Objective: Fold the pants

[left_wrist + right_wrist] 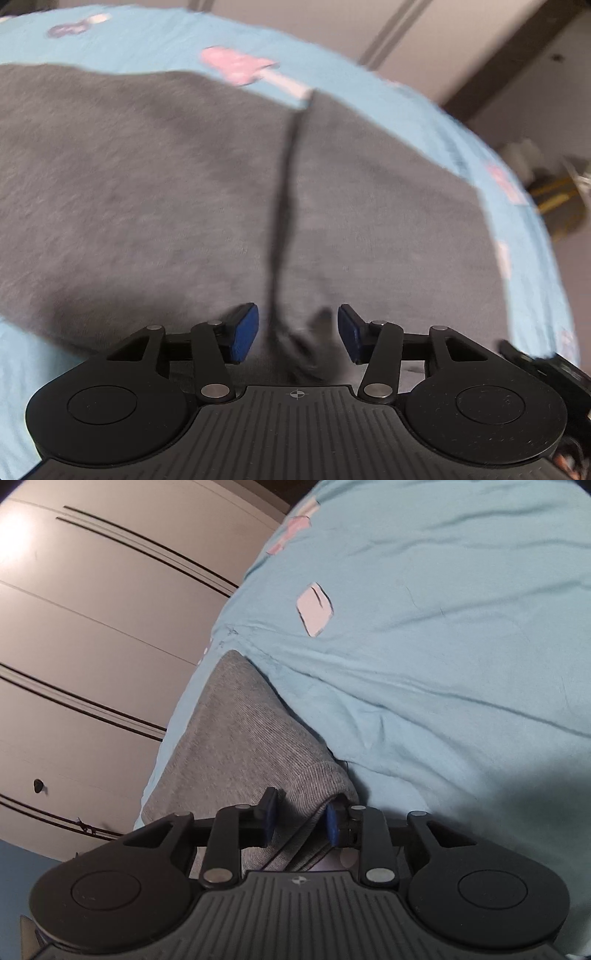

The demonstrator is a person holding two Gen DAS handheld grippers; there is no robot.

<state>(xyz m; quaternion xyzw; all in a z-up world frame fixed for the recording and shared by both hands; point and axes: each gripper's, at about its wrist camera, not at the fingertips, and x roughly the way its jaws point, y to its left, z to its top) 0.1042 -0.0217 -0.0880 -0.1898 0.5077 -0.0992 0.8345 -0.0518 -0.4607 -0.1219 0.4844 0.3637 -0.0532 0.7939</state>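
Since the right tongs (300, 821) straddle a bunched grey edge of the pants (243, 738), pads near the cloth though I cannot tell whether they bite, that arm seems readier to carry the fold. From them a ribbed knit leg runs toward 11 o'clock along the bed (443, 646) edge. The left tongs (297, 334) stand wide open, holding nothing, low over the pants' broad fleecy grey panel, whose dark seam (286, 206) runs straight toward 12 o'clock. Beyond lies soft, wrinkled pale-blue sheet with pink patches.
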